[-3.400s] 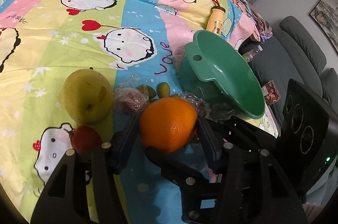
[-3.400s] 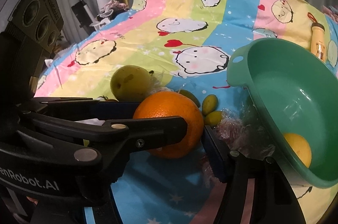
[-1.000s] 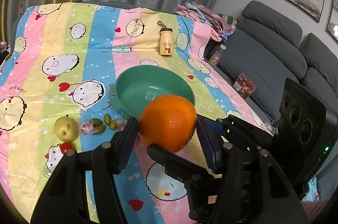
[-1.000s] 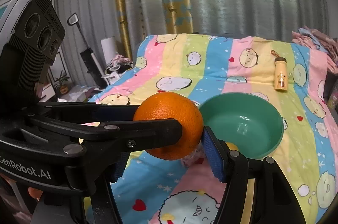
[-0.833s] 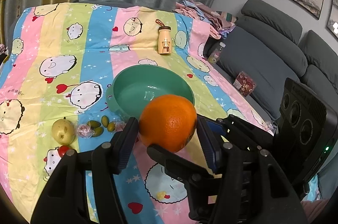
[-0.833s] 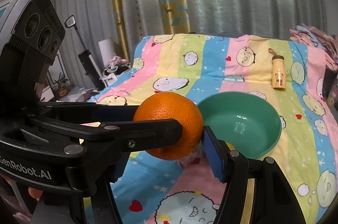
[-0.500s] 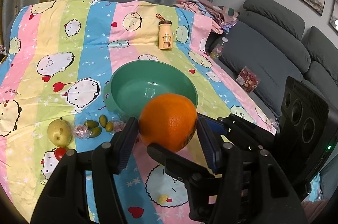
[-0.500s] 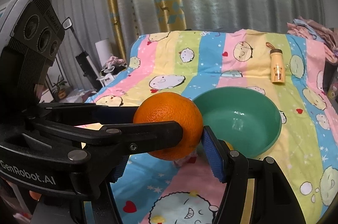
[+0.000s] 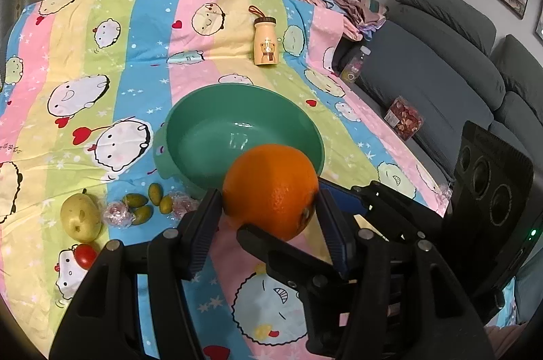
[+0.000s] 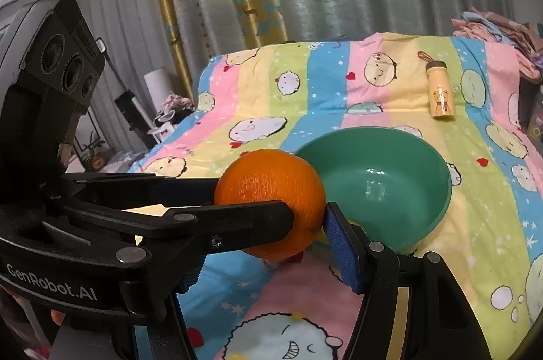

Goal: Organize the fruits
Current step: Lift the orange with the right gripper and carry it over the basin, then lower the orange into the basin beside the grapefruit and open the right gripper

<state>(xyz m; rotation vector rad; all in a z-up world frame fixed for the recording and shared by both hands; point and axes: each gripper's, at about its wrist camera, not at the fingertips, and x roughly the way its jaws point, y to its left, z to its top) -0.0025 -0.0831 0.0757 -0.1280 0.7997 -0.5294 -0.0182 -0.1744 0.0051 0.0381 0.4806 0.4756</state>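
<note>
The orange (image 9: 271, 190) sits in the air, clamped from two sides at once: we see the left gripper (image 9: 268, 217) pressing its blue pads on the fruit's flanks, and the right gripper (image 10: 305, 224) pinching the same orange (image 10: 269, 203) across it, one black finger passing in front of the fruit in the right wrist view. Both grippers are closed on it. The orange hangs just at the near rim of the green bowl (image 9: 190, 136), above the cloth rather than over the bowl's hollow. A sliver of something yellow shows under the orange at the bowl's near edge in the right wrist view; we cannot tell what it is.

To the left of the bowl on the striped cartoon cloth (image 9: 142, 30) lie four small green fruits (image 9: 149, 203), two wrapped sweets (image 9: 117, 214) beside them, a pear (image 9: 80, 217) and, nearer, a tomato (image 9: 85, 256). Beyond the bowl a small yellow bottle (image 9: 265, 42) stands upright. A grey sofa (image 9: 441, 47) runs along the right side.
</note>
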